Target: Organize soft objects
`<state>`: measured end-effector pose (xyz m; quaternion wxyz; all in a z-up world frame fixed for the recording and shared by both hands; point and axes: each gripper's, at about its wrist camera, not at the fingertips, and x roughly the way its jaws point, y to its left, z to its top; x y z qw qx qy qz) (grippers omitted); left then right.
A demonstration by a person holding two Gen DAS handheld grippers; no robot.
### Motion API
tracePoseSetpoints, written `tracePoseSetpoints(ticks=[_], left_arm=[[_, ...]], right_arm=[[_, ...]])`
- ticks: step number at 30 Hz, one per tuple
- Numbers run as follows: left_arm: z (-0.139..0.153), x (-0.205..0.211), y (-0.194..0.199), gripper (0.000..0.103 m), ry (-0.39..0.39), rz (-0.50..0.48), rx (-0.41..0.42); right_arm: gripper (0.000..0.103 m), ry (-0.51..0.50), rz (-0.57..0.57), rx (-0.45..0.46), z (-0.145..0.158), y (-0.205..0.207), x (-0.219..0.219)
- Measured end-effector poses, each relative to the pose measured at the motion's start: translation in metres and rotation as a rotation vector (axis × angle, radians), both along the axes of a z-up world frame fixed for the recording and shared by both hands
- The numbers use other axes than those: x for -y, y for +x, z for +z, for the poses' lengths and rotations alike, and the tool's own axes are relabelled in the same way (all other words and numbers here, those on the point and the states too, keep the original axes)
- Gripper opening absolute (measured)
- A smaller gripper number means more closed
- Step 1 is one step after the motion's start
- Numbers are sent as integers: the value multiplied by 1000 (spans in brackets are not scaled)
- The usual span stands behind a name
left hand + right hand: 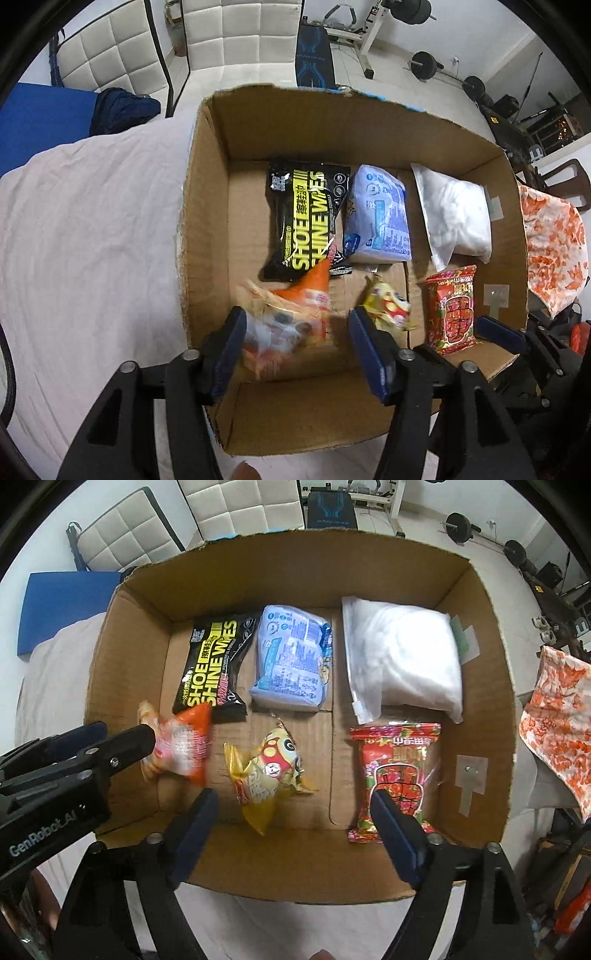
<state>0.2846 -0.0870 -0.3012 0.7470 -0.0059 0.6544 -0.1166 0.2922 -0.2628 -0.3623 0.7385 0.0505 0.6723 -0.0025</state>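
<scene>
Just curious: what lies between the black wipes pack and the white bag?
A pale blue packet lies between the wipes pack and white bag, clearest from the right wrist.

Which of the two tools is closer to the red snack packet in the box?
The right tool. Its open jaws hang just above the red packet, one finger over the packet's near end. The left tool is across the box, around the orange packet.

Both wrist views close, facing down, sharing the cardboard box (pixel 207 206) interior
</scene>
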Motion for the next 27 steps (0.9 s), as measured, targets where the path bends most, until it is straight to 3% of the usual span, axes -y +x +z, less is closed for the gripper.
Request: tracePoseSetpoints(ticks=[2,5,15,27], left_arm=[[5,1,-2,87,0,2,16],[12,1,-7,97,-1,2,35],[51,9,-40,97,-5,39,110],[144,9,-109,97,21,90,294]], right_arm=[[94,-2,1,0,4,-3,3],[103,-36,-11,21,11,-9,9],[103,-59,-34,119,55,-41,35],[103,-46,-19,285,156,-120,45]])
